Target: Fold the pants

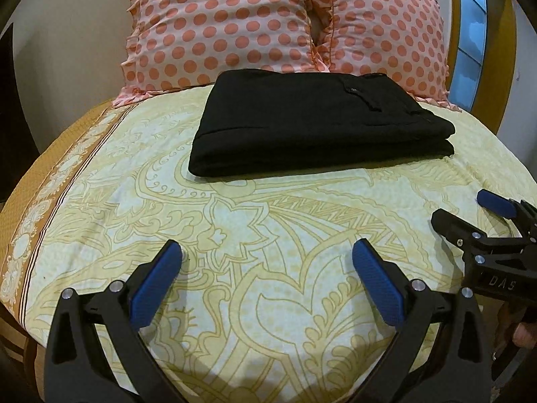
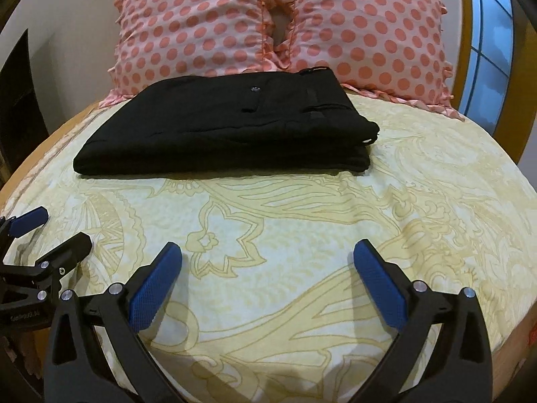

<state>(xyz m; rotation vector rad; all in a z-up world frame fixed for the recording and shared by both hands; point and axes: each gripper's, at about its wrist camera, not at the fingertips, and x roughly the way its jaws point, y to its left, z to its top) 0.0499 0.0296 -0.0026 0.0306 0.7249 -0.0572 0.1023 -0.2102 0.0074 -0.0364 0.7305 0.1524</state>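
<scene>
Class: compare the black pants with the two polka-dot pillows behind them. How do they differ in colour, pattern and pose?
The pants are plain black; the pillows are pink with coral dots and ruffled edges. The pants lie flat, folded into a neat stack; the pillows stand propped upright side by side. Both rest on the yellow patterned bedsheet.

**Two wrist fisheyes, side by side, facing the headboard**

Both cameras sit low over the bedsheet (image 1: 235, 268), looking forward between their own fingers toward the pillows (image 1: 218, 27). Left wrist view stands left, catching the right gripper (image 1: 470, 215) at its right edge. Both share the folded pants (image 2: 228, 127), mid-distance.
</scene>
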